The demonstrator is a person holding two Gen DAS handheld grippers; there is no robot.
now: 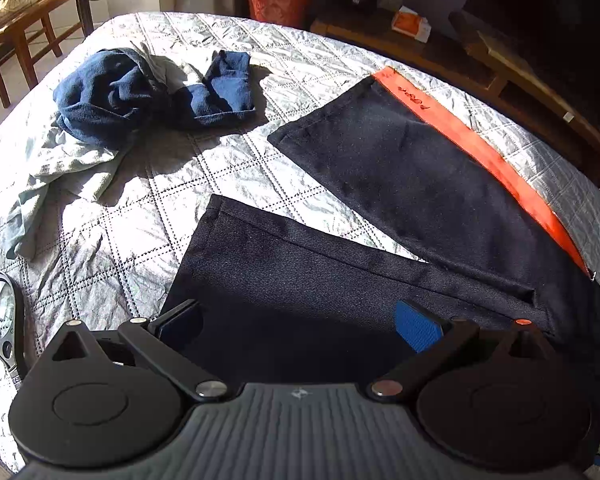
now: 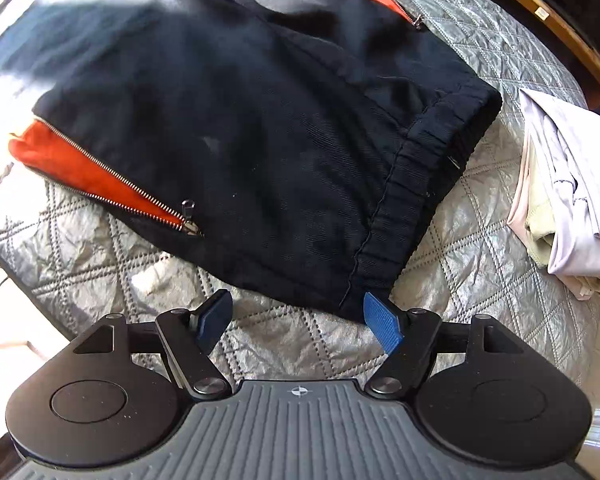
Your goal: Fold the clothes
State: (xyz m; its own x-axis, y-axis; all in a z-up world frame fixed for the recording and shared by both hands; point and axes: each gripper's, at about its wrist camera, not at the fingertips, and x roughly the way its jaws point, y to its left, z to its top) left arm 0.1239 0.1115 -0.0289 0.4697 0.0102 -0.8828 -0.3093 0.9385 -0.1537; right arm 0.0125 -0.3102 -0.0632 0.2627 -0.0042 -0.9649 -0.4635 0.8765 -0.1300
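Note:
Dark navy trousers (image 1: 412, 184) with orange zipped side panels (image 1: 484, 160) lie spread on a grey quilted bedspread (image 1: 140, 216), legs apart. My left gripper (image 1: 300, 322) is open just over the near trouser leg (image 1: 284, 272), nothing between its blue pads. In the right wrist view the same trousers (image 2: 240, 120) show their elastic waistband (image 2: 420, 184) and an orange zipped pocket (image 2: 96, 168). My right gripper (image 2: 300, 320) is open at the near corner of the waistband, its right pad (image 2: 384, 326) touching the fabric edge.
A crumpled blue garment (image 1: 112, 96) and a pale one (image 1: 64, 176) lie at the bed's far left. Folded light clothes (image 2: 568, 192) are stacked at the right. A wooden chair (image 1: 24, 28), a red bucket (image 1: 280, 0) and a dark wooden bench (image 1: 500, 64) stand beyond the bed.

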